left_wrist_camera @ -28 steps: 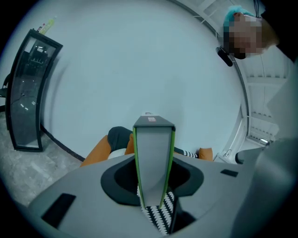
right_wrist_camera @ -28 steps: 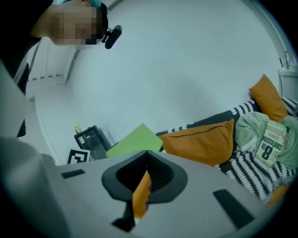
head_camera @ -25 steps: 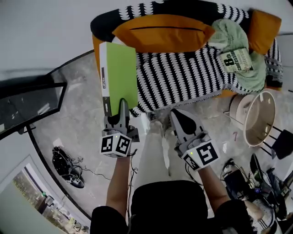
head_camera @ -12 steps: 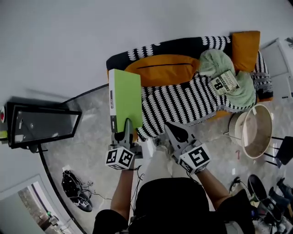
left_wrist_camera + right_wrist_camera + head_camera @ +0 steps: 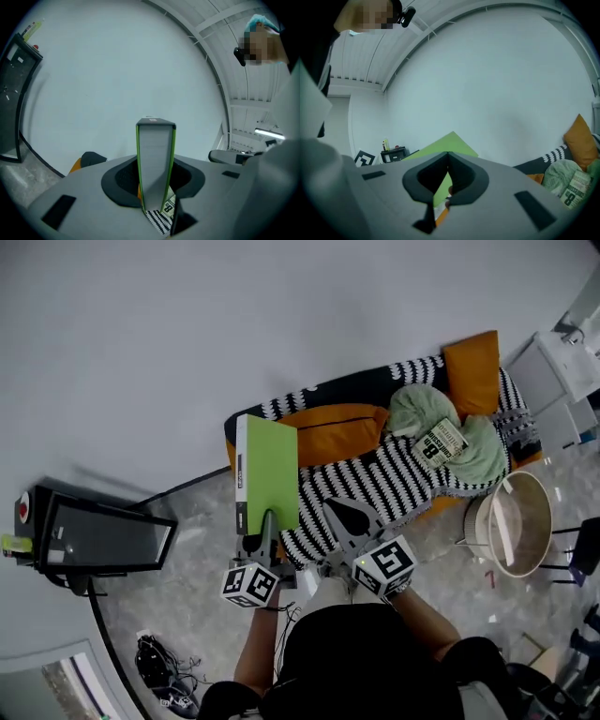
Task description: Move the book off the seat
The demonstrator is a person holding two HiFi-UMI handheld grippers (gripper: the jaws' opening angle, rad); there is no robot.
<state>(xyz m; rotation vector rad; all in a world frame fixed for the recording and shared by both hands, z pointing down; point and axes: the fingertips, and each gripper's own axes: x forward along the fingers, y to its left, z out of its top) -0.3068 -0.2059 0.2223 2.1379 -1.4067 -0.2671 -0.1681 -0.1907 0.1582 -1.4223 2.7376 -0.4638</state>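
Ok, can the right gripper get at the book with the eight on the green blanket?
Probably yes. The right gripper is empty, jaws together, and the book with the 8 lies uncovered atop the green blanket. The green book in the left gripper is off to the other side.

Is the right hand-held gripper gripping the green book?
No, the right hand-held gripper has its jaws closed tip to tip on nothing, while the green book is clamped in the left hand-held gripper.

The green book [image 5: 272,470] has a smooth, matt cover. The striped blanket [image 5: 380,482] looks like soft knitted cloth. The floor [image 5: 192,554] looks like shiny grey stone.
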